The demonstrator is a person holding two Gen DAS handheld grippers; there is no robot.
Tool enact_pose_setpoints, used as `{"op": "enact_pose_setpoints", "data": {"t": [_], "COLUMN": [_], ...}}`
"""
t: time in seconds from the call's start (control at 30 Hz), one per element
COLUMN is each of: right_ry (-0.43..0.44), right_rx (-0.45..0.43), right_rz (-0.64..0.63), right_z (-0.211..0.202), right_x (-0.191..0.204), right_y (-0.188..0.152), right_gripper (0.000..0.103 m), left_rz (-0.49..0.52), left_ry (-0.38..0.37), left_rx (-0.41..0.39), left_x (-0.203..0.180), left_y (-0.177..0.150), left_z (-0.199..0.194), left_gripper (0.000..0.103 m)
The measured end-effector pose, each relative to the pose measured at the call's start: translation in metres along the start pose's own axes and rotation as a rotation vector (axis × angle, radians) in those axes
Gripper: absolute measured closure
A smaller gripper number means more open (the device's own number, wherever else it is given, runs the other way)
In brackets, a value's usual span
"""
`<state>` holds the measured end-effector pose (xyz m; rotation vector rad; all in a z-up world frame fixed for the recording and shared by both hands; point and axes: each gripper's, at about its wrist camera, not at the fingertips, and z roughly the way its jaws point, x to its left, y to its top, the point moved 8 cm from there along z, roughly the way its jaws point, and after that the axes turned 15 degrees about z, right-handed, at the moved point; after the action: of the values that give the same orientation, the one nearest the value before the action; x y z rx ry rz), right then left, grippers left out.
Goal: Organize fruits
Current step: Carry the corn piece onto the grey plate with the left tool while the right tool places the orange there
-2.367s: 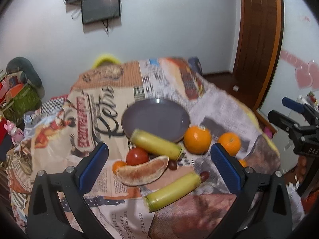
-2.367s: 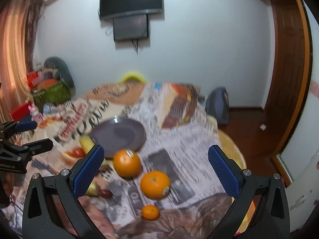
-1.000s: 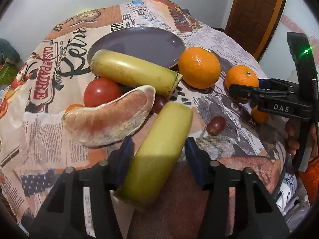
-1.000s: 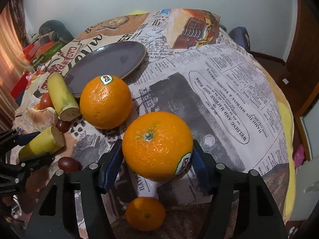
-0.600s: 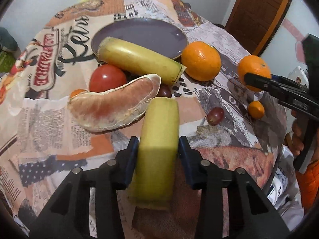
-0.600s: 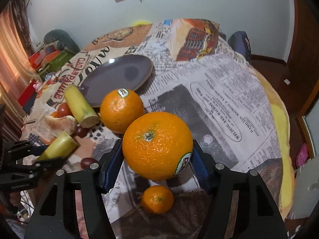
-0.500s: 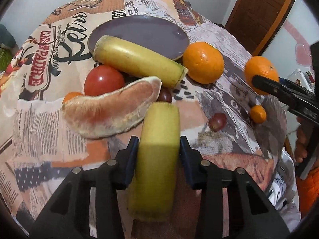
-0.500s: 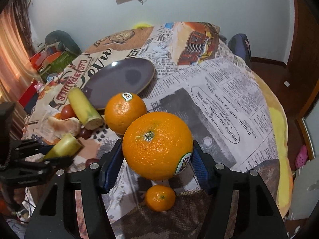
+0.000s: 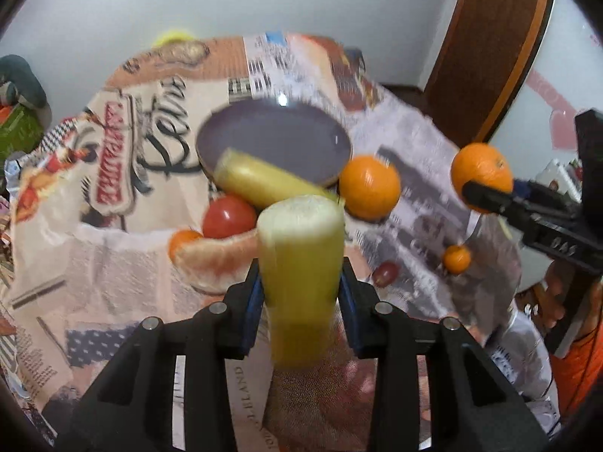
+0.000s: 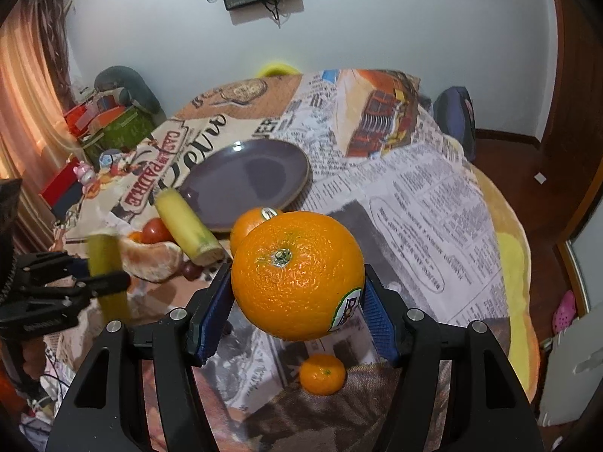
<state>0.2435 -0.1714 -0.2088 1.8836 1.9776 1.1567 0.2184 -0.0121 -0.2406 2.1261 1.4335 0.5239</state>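
My left gripper (image 9: 301,290) is shut on a yellow-green sugarcane piece (image 9: 299,263) and holds it upright above the table; it also shows in the right wrist view (image 10: 107,275). My right gripper (image 10: 297,301) is shut on a large orange (image 10: 297,278), lifted clear of the table, also seen in the left wrist view (image 9: 480,171). The empty purple plate (image 9: 264,139) lies beyond. A second sugarcane piece (image 9: 264,182), a second orange (image 9: 369,186), a tomato (image 9: 228,216), a pomelo wedge (image 9: 215,260), a grape (image 9: 384,273) and a small mandarin (image 10: 322,373) lie on the table.
The round table has a newspaper-print cloth (image 10: 414,196). Another small mandarin (image 9: 181,241) sits left of the pomelo wedge. Boxes and toys (image 10: 98,128) stand beyond the table's left side. A wooden door (image 9: 497,45) is at the right.
Both grippers have risen and pulled back from the table, each with its fruit. The sugarcane piece now stands more upright in the left gripper.
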Motion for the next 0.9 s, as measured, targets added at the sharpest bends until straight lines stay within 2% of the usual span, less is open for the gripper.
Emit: {"op": "enact_pose_setpoints", "data": {"t": [0.2, 0.4, 0.6, 0.9], "right_ry": [0.012, 0.024, 0.037, 0.049], "right_rx": [-0.046, -0.084, -0.118, -0.151], "right_rz": [-0.017, -0.040, -0.060, -0.090], "right_z": [-0.009, -0.012, -0.010, 0.004], "right_x": [0.014, 0.027, 0.037, 0.047], "right_y": [0.016, 0.033, 0.051, 0.075], "right_gripper": [0.042, 0.042, 0.042, 0.042], "left_rz": [0.003, -0.014, -0.015, -0.007], "left_ry": [0.047, 0.079, 0.115, 0.148], "left_rx": [-0.106, -0.170, -0.212, -0.229], "left_x": [0.012, 0.029, 0.043, 0.057], "left_y": [0.028, 0.051, 0.071, 0.097], "left_z": [-0.031, -0.045, -0.052, -0.041], "left_gripper": [0.067, 0.067, 0.067, 0.067]}}
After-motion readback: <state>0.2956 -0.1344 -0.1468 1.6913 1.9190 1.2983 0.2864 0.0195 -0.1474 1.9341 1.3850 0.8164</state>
